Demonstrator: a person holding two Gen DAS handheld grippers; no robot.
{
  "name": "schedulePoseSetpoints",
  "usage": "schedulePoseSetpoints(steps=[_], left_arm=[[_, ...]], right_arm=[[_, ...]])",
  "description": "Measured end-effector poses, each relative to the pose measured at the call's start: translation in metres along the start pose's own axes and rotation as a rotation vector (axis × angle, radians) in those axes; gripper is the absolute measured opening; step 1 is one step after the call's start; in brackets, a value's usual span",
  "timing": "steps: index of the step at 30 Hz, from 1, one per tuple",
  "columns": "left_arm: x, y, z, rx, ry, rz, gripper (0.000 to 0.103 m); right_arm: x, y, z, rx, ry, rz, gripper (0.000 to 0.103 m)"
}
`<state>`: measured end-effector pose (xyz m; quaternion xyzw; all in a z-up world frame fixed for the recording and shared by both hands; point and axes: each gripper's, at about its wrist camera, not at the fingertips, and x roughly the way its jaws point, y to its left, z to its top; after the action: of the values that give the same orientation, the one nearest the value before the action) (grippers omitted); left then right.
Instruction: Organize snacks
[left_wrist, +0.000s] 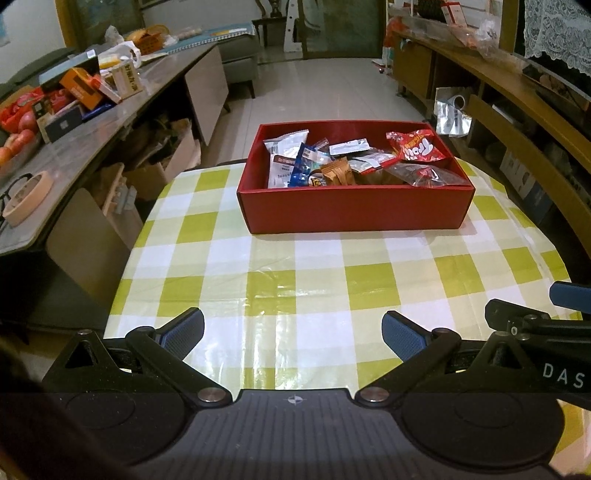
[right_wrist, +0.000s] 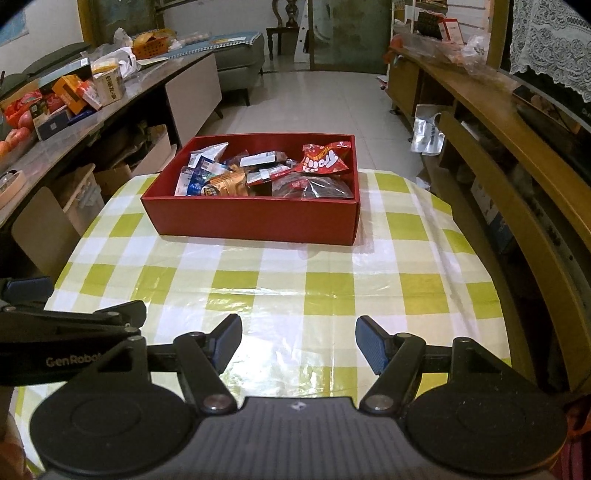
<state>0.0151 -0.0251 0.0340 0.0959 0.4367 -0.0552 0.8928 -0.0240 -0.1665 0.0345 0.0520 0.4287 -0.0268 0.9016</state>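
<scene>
A red box (left_wrist: 351, 212) (right_wrist: 255, 221) stands at the far end of the green-and-white checked table (left_wrist: 295, 280) (right_wrist: 332, 288). It holds several snack packets, among them a red bag (left_wrist: 413, 146) (right_wrist: 325, 158), a white packet (left_wrist: 284, 147) and an orange-brown packet (left_wrist: 338, 173) (right_wrist: 227, 182). My left gripper (left_wrist: 293, 334) hangs open over the near part of the table, with nothing between its blue pads. My right gripper (right_wrist: 299, 343) is also open and empty, close beside the left one; each shows at the edge of the other's view.
A long grey counter (left_wrist: 110, 122) on the left carries boxes, bags and apples. A wooden shelf unit (left_wrist: 517, 110) runs along the right. Tiled floor (left_wrist: 325, 85) lies beyond the table. Cardboard boxes (left_wrist: 147, 173) stand under the counter.
</scene>
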Motion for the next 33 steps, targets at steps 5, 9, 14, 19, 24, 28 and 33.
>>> schedulePoseSetpoints(steps=[5, 9, 14, 19, 24, 28, 33], left_arm=[[0.0004, -0.0014, -0.0006, 0.004, 0.002, 0.0, 0.103], [0.0008, -0.0021, -0.0007, 0.007, 0.003, 0.0, 0.103], [0.0012, -0.0033, -0.0006, 0.011, 0.003, 0.003, 0.103], [0.0017, -0.0038, -0.001, 0.012, 0.004, 0.004, 0.103], [0.0018, -0.0039, -0.0018, 0.015, 0.006, 0.005, 0.103], [0.0027, -0.004, -0.0022, 0.018, 0.008, 0.006, 0.103], [0.0039, -0.004, -0.0027, 0.018, 0.01, 0.008, 0.103]], right_arm=[[0.0016, -0.0015, -0.0002, 0.001, 0.006, 0.001, 0.074], [0.0024, -0.0022, -0.0003, 0.001, 0.011, -0.001, 0.074], [0.0035, -0.0025, 0.0, -0.001, 0.015, -0.003, 0.074], [0.004, -0.0025, -0.0008, -0.001, 0.018, -0.003, 0.074], [0.0045, -0.0031, -0.0015, -0.001, 0.024, -0.004, 0.074], [0.0054, -0.0032, -0.0013, -0.001, 0.028, -0.004, 0.074], [0.0061, -0.0029, -0.0023, -0.005, 0.032, -0.003, 0.074]])
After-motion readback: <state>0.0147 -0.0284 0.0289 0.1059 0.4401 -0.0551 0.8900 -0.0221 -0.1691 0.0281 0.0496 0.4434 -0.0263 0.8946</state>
